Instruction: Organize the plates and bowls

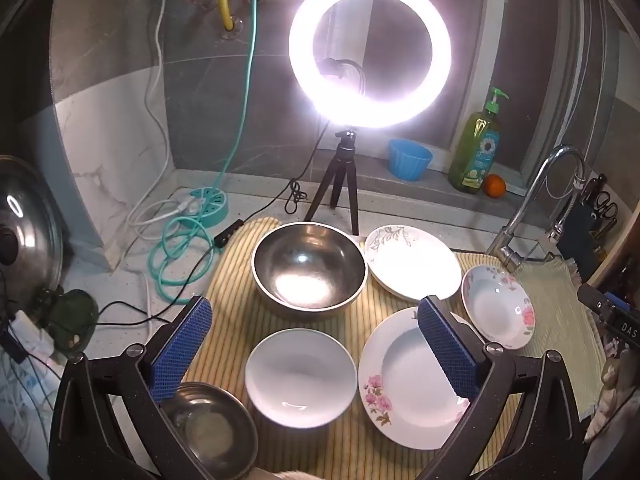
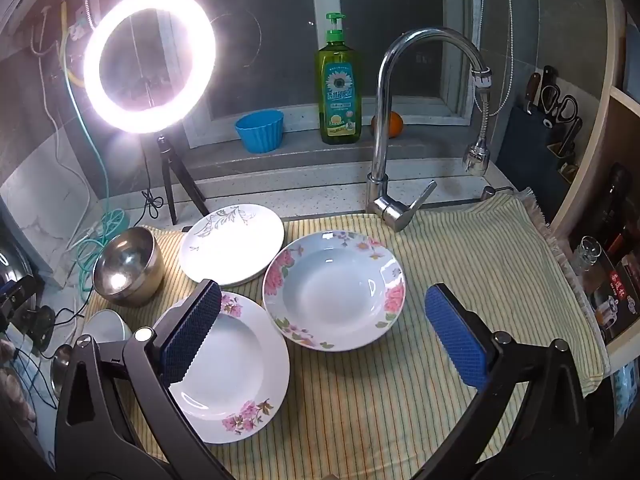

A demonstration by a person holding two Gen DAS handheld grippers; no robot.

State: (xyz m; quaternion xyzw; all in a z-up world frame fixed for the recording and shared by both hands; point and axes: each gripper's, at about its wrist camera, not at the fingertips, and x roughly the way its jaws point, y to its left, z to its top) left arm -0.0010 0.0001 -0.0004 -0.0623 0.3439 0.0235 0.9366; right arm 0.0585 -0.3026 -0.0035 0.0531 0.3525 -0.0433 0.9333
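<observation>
The left gripper [image 1: 316, 344] gapes empty above a plain white ceramic bowl [image 1: 301, 376]. The right gripper [image 2: 324, 330], equally wide and empty, hovers over a pink-flowered deep white plate [image 2: 334, 290].

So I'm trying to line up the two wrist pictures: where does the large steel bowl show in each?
Left wrist view: the large steel bowl sits at centre, on the striped cloth, just left of the leaf-pattern plate.
Right wrist view: the same bowl is at the left edge, again left of that plate.
Shared landmark: the ring light behind it.
</observation>
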